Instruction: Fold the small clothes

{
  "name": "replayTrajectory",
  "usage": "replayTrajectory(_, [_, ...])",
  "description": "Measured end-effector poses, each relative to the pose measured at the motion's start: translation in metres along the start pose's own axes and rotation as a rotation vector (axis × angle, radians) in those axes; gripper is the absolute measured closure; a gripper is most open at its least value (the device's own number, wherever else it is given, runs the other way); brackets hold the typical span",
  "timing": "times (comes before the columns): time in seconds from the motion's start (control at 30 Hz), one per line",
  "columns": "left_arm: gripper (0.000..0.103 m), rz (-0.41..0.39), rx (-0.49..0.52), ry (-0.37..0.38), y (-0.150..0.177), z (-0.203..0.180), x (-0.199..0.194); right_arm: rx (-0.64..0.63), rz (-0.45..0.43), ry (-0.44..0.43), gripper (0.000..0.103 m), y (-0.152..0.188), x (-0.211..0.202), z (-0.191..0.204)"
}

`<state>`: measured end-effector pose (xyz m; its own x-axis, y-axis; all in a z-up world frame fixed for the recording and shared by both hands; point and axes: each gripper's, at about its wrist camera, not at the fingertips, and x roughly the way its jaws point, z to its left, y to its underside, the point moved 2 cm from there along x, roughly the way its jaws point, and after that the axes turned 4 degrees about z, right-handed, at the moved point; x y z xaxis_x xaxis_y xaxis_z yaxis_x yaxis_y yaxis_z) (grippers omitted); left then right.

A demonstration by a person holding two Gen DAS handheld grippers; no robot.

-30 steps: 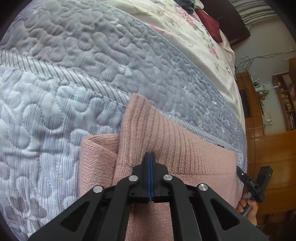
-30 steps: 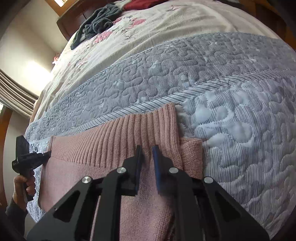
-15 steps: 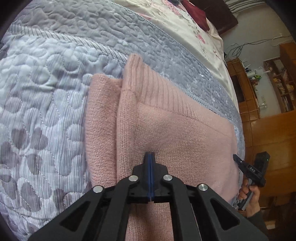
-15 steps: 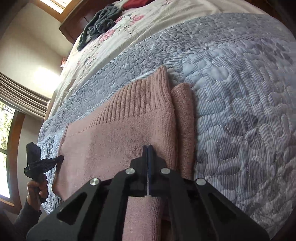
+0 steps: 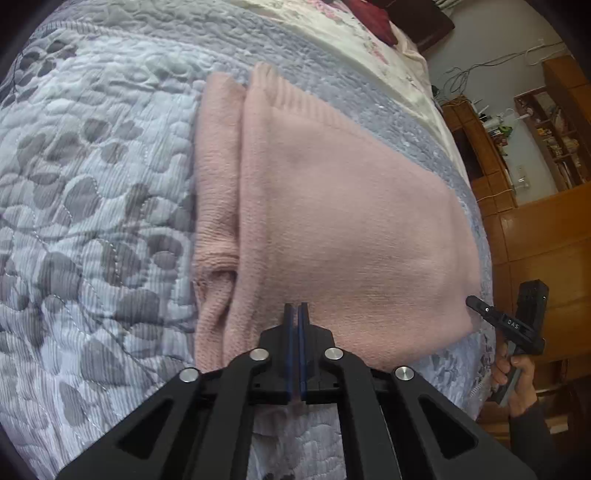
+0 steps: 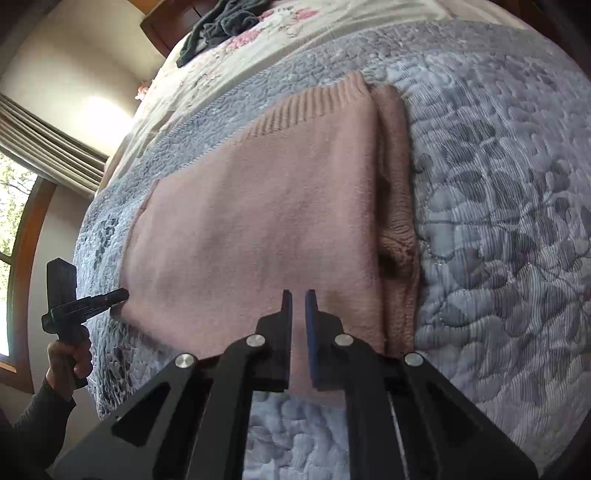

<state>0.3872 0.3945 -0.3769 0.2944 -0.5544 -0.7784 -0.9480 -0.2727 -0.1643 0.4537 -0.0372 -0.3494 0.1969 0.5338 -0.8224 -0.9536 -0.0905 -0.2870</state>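
Observation:
A pink knit sweater point(image 5: 351, 221) lies folded flat on the quilted bed, ribbed hem at the far end and a folded sleeve along one side point(image 5: 218, 184). My left gripper point(image 5: 296, 308) hovers over the sweater's near edge, its blue pads together but for a thin slit. In the right wrist view the same sweater point(image 6: 258, 221) fills the middle. My right gripper point(image 6: 297, 293) stands over its near edge, pads a small way apart with pink knit showing between them. Each view shows the other gripper, hand-held, at a near corner: right gripper point(image 5: 476, 302), left gripper point(image 6: 120, 294).
A grey and blue quilt point(image 5: 92, 184) covers the bed, with a floral sheet point(image 6: 295, 33) beyond it. A dark garment point(image 6: 221, 26) lies at the far end. Wooden cabinets point(image 5: 535, 240) stand to the right, and a curtained window point(image 6: 37, 147) to the left.
Both grippers have drawn back from the ribbed hem to the sweater's near edge. The right gripper shut half a second ago and has parted slightly since. The sweater has stayed in place.

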Motion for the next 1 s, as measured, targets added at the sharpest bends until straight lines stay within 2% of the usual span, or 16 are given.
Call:
replayTrajectory(0.07, [0.100, -0.014, 0.049, 0.094, 0.011, -0.028, -0.005, -0.049, 0.015, -0.071, 0.095, 0.012, 0.005, 0.034])
replayTrajectory(0.1, [0.100, -0.008, 0.084, 0.109, 0.017, -0.043, 0.000, -0.083, 0.033, -0.082, 0.095, 0.018, 0.015, 0.049])
replayTrajectory(0.17, [0.098, 0.024, 0.139, 0.098, 0.026, -0.064, 0.021, -0.100, 0.081, -0.100, 0.095, 0.030, 0.040, 0.065])
replayTrajectory(0.23, [0.098, 0.060, 0.139, 0.054, 0.030, -0.065, 0.041, -0.088, 0.108, -0.067, 0.095, 0.035, 0.063, 0.065])
replayTrajectory(0.27, [0.097, 0.076, 0.120, 0.037, 0.030, -0.060, 0.051, -0.072, 0.111, -0.054, 0.103, 0.036, 0.069, 0.059])
replayTrajectory(0.37, [0.101, 0.097, 0.076, 0.043, 0.028, -0.045, 0.055, -0.033, 0.094, -0.064, 0.103, 0.033, 0.059, 0.041])
replayTrajectory(0.4, [0.101, 0.098, 0.084, 0.047, 0.030, -0.044, 0.050, -0.034, 0.080, -0.051, 0.103, 0.033, 0.049, 0.034])
replayTrajectory(0.47, [0.093, 0.087, 0.099, 0.051, 0.032, -0.038, 0.031, -0.012, 0.048, -0.021, 0.103, 0.033, 0.028, 0.014])
replayTrajectory(0.6, [0.088, 0.056, 0.019, 0.061, 0.023, 0.004, -0.008, 0.087, -0.005, 0.069, 0.103, 0.037, -0.015, -0.047])
replayTrajectory(0.63, [0.083, 0.040, -0.006, 0.063, 0.018, 0.016, -0.020, 0.090, -0.013, 0.079, 0.103, 0.038, -0.023, -0.052])
replayTrajectory(0.7, [0.069, 0.003, -0.048, 0.061, 0.004, 0.039, -0.041, 0.015, -0.021, 0.196, 0.076, 0.040, -0.036, -0.039])
replayTrajectory(0.77, [0.050, -0.016, -0.099, 0.056, -0.012, 0.061, -0.057, -0.092, -0.019, 0.241, 0.066, 0.047, -0.039, -0.006])
replayTrajectory(0.8, [0.049, -0.017, -0.124, 0.062, -0.021, 0.070, -0.062, -0.161, -0.016, 0.270, 0.051, 0.052, -0.036, 0.018])
replayTrajectory(0.87, [0.044, -0.012, -0.157, 0.095, -0.040, 0.081, -0.066, -0.341, -0.019, 0.322, 0.037, 0.071, -0.024, 0.071])
replayTrajectory(0.93, [0.038, 0.004, -0.189, 0.156, -0.058, 0.089, -0.064, -0.525, -0.016, 0.364, 0.037, 0.093, -0.004, 0.124])
replayTrajectory(1.0, [0.037, 0.042, -0.219, 0.192, -0.074, 0.096, -0.051, -0.680, -0.032, 0.403, 0.037, 0.113, 0.024, 0.173])
